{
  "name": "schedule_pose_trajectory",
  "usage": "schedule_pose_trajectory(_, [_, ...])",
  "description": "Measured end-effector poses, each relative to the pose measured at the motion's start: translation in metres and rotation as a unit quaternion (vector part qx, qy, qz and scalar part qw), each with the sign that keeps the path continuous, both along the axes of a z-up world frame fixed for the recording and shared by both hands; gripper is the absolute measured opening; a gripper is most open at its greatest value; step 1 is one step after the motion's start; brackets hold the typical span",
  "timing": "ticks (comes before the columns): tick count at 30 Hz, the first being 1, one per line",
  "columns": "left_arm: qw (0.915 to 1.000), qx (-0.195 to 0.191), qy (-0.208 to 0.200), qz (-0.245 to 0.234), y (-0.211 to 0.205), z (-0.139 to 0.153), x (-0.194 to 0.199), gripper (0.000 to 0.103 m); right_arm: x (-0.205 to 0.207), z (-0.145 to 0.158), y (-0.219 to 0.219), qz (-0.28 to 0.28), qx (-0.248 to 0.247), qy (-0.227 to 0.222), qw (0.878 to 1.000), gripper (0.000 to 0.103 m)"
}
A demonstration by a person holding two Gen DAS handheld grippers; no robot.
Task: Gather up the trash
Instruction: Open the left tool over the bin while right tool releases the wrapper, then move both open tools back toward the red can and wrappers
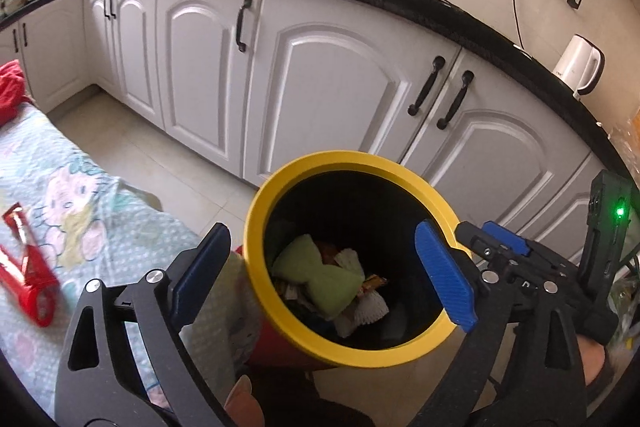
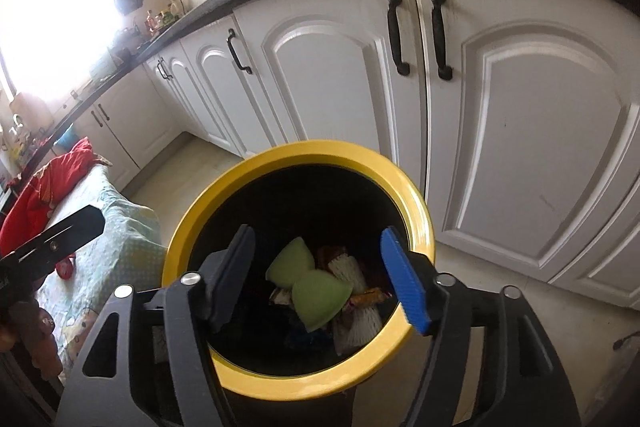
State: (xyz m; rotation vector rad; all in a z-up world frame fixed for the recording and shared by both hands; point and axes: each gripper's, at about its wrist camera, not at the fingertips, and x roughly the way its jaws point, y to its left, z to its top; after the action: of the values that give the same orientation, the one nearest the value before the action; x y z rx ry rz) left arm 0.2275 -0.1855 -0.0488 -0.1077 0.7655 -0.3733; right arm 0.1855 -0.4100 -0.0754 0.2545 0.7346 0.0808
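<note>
A round bin with a yellow rim (image 1: 256, 227) (image 2: 176, 247) and a black inside stands on the floor beside the table. In it lie a crumpled green piece (image 1: 320, 279) (image 2: 316, 291), white foam netting (image 2: 352, 267) and several wrappers. My left gripper (image 1: 322, 231) hangs over the bin's mouth, open, with nothing between its blue pads (image 1: 444, 279). My right gripper (image 2: 317, 233) is also above the mouth, open and empty; its fingers (image 1: 500, 247) show at the right of the left wrist view. A red wrapper (image 1: 24, 267) lies on the tablecloth to the left.
A table under a light patterned cloth (image 1: 100, 211) (image 2: 116, 227) stands left of the bin, with a red cloth (image 2: 60, 183) at its far end. White cabinets (image 1: 328, 87) under a black counter run behind. A white kettle (image 1: 580, 67) sits on the counter.
</note>
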Motion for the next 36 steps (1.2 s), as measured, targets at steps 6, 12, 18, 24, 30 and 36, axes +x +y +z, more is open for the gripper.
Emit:
schedule_pose_trajectory(6, [0.9998,0.002,-0.014,0.014,0.016,0.009,-0.012,0.092,-0.004,0.011,0.008,0.007,-0.005,-0.018,1.000,0.075])
schedule_pose_trajectory(12, [0.9988,0.007,-0.027,0.040,0.040,0.018,-0.028,0.092,-0.008,0.023,0.023,0.025,-0.007,-0.032,0.999,0.077])
schedule_pose_trajectory(18, [0.9968,0.008,-0.037,0.071,0.068,0.024,-0.042,0.092,-0.013,0.034,0.042,0.047,-0.011,-0.044,0.998,0.077])
schedule_pose_trajectory(24, [0.9942,0.010,-0.050,0.095,0.091,0.031,-0.053,0.092,-0.017,0.045,0.062,0.071,-0.017,-0.057,0.996,0.077])
schedule_pose_trajectory(30, [0.9916,0.010,-0.059,0.114,0.109,0.038,-0.064,0.092,-0.023,0.053,0.081,0.094,-0.022,-0.068,0.993,0.077])
schedule_pose_trajectory(36, [0.9892,0.010,-0.064,0.131,0.126,0.041,-0.074,0.092,-0.028,0.059,0.100,0.115,-0.029,-0.075,0.990,0.077])
